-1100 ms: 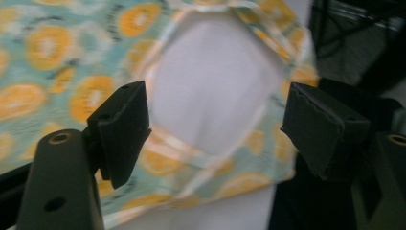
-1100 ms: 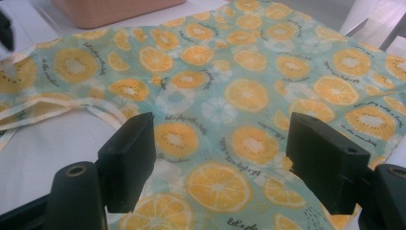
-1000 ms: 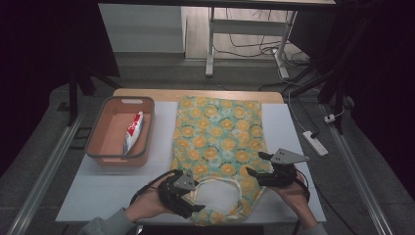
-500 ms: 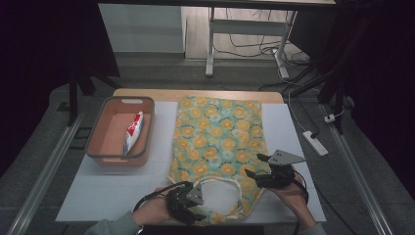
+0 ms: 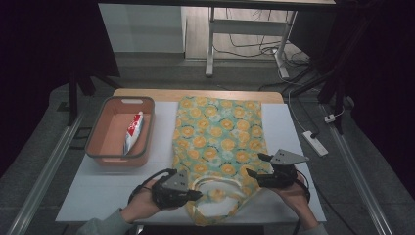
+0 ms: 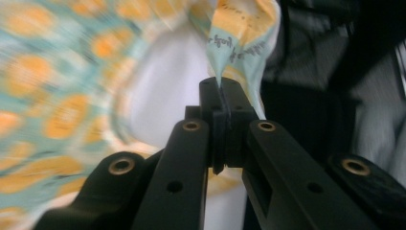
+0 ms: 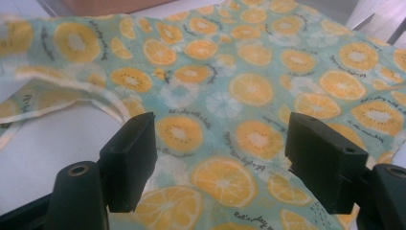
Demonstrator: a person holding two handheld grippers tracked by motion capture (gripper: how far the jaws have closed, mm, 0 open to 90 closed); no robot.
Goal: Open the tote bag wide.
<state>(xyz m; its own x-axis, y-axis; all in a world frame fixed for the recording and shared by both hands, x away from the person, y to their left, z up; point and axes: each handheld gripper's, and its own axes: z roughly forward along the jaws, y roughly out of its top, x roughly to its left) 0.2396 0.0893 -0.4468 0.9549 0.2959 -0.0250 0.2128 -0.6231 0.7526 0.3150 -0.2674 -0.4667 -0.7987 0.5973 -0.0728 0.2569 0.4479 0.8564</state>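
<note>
A cloth bag [image 5: 220,132] printed with orange slices on pale green lies flat on the white table [image 5: 98,196], its looped handles [image 5: 230,182] toward the near edge. My left gripper [image 5: 195,194] is at the bag's near left corner. In the left gripper view its jaws [image 6: 222,91] are shut on a strip of the bag's cloth [image 6: 239,33], which rises from between them. My right gripper [image 5: 257,165] stands open over the bag's near right part. In the right gripper view, printed cloth [image 7: 249,86] lies between its spread fingers [image 7: 134,158].
A salmon plastic basket [image 5: 100,147] stands at the left of the table and holds a red and white tube [image 5: 132,132]. A power strip [image 5: 313,143] lies on the floor to the right. Metal table legs stand beyond the far edge.
My left gripper dipped toward the near edge, then came back to the bag's near left corner. The right gripper shifted slightly nearer and stayed open.
</note>
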